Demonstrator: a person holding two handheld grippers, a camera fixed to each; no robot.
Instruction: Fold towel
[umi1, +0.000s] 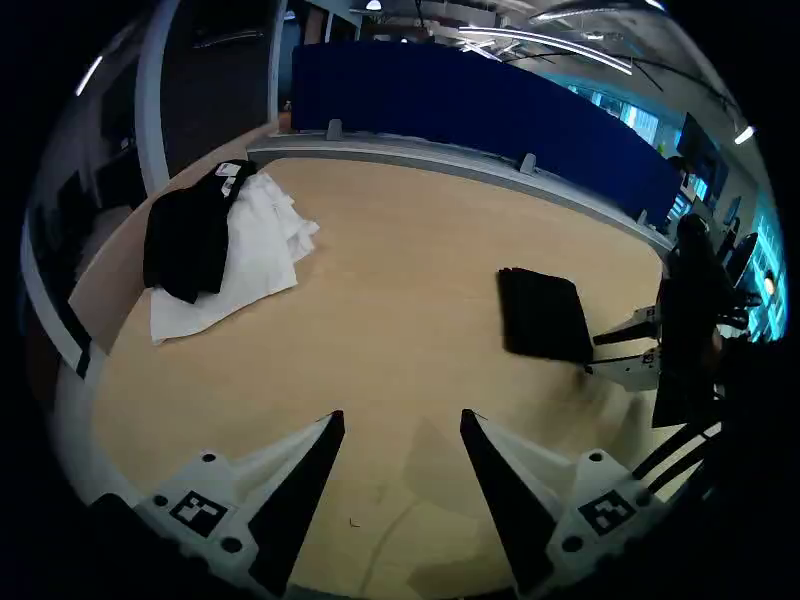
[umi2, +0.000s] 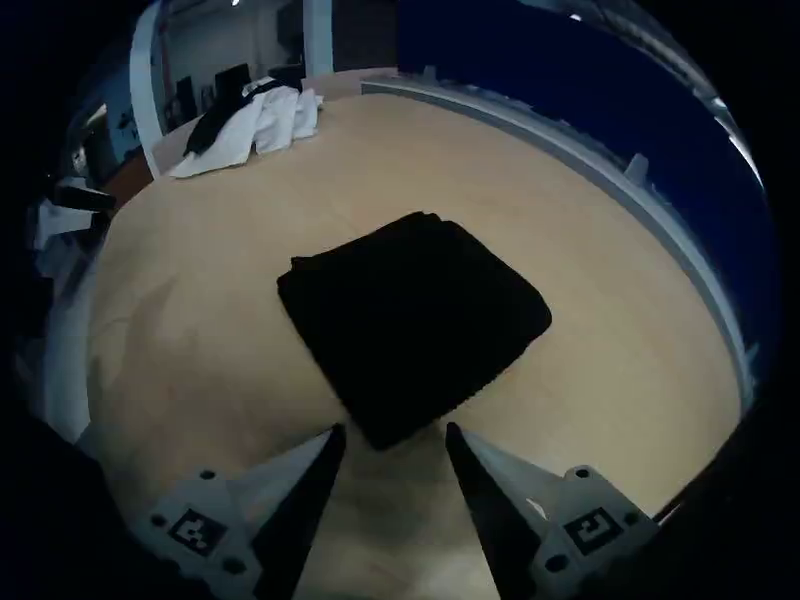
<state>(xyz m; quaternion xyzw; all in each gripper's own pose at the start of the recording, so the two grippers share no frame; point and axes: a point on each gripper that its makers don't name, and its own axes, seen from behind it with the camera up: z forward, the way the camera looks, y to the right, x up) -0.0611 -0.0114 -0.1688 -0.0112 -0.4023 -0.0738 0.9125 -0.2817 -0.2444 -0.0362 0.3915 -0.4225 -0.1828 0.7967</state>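
Observation:
A black towel (umi2: 412, 318), folded into a flat rectangle, lies on the light wooden table (umi2: 600, 330). My right gripper (umi2: 395, 440) is open just short of the towel's near corner, which lies between the fingertips, untouched by them. In the left gripper view the same black towel (umi1: 543, 315) lies to the right, and beyond it the other gripper (umi1: 605, 355) reaches in from the right edge with its fingers at the towel's side. My left gripper (umi1: 402, 425) hangs open over bare table, holding nothing.
A heap of white cloth (umi1: 255, 250) with a black garment (umi1: 190, 240) on top sits at the table's far left corner; the same heap (umi2: 250, 125) shows far off in the right gripper view. A blue partition (umi1: 480, 110) runs along the table's back edge.

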